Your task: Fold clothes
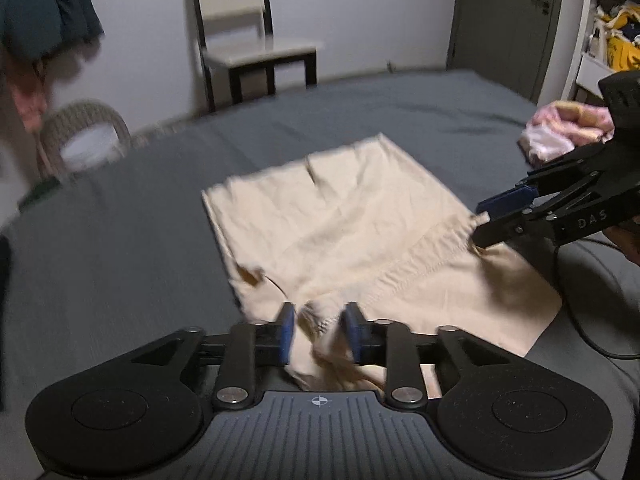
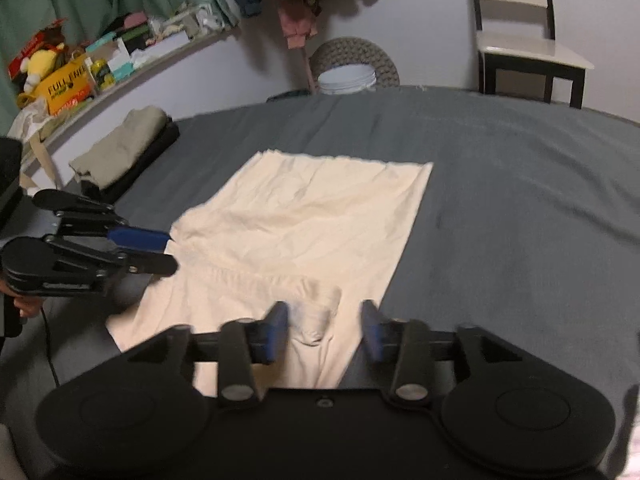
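Observation:
A cream garment lies spread on the grey bed, its seamed near edge doubled over. My left gripper sits at the near edge, its blue pads pressed on a raised bunch of cloth. In the right wrist view the left gripper meets the garment's left side, fingers close together. My right gripper straddles a small puckered bunch at the near right corner, with a gap beside the right pad. In the left wrist view the right gripper touches the ruffled right edge.
A folded olive and black clothes stack lies at the bed's far left. Pink clothes sit at its right edge. Behind the bed are a chair, a wicker basket and a cluttered shelf.

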Motion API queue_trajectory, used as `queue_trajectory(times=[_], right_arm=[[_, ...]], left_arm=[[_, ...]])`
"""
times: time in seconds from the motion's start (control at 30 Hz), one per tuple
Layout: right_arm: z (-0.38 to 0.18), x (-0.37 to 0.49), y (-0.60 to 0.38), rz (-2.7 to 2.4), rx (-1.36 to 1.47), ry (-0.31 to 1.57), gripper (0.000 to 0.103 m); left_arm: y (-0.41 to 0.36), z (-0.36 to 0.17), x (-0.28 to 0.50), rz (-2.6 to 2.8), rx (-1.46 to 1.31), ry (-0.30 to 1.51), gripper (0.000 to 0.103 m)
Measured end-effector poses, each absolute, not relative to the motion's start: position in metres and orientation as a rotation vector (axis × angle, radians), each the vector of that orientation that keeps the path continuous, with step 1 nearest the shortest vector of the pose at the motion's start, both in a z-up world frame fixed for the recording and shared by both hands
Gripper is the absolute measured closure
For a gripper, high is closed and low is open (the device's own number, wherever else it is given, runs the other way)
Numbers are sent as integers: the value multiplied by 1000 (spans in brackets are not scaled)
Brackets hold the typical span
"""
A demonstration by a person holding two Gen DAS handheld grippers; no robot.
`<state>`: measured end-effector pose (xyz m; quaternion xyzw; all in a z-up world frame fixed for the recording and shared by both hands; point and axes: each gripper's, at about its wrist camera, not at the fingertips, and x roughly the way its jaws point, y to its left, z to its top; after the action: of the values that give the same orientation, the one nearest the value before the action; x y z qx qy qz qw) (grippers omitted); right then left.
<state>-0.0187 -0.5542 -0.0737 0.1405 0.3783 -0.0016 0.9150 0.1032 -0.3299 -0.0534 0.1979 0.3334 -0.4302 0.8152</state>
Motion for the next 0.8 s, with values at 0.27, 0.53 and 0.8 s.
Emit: queue_trajectory(times=[0.27, 0.53, 0.8], right_arm=[[-45, -41, -516, 33, -72, 703, 48], [-73, -74, -410, 116, -770, 676, 38], [-99, -83, -372, 164, -1010, 709, 36]], left_arm=[[-303, -34, 37, -985, 733, 338, 37], [-311, -77, -34, -1032, 1371, 19, 37], [-321, -111, -58, -1011, 1752, -160, 37]])
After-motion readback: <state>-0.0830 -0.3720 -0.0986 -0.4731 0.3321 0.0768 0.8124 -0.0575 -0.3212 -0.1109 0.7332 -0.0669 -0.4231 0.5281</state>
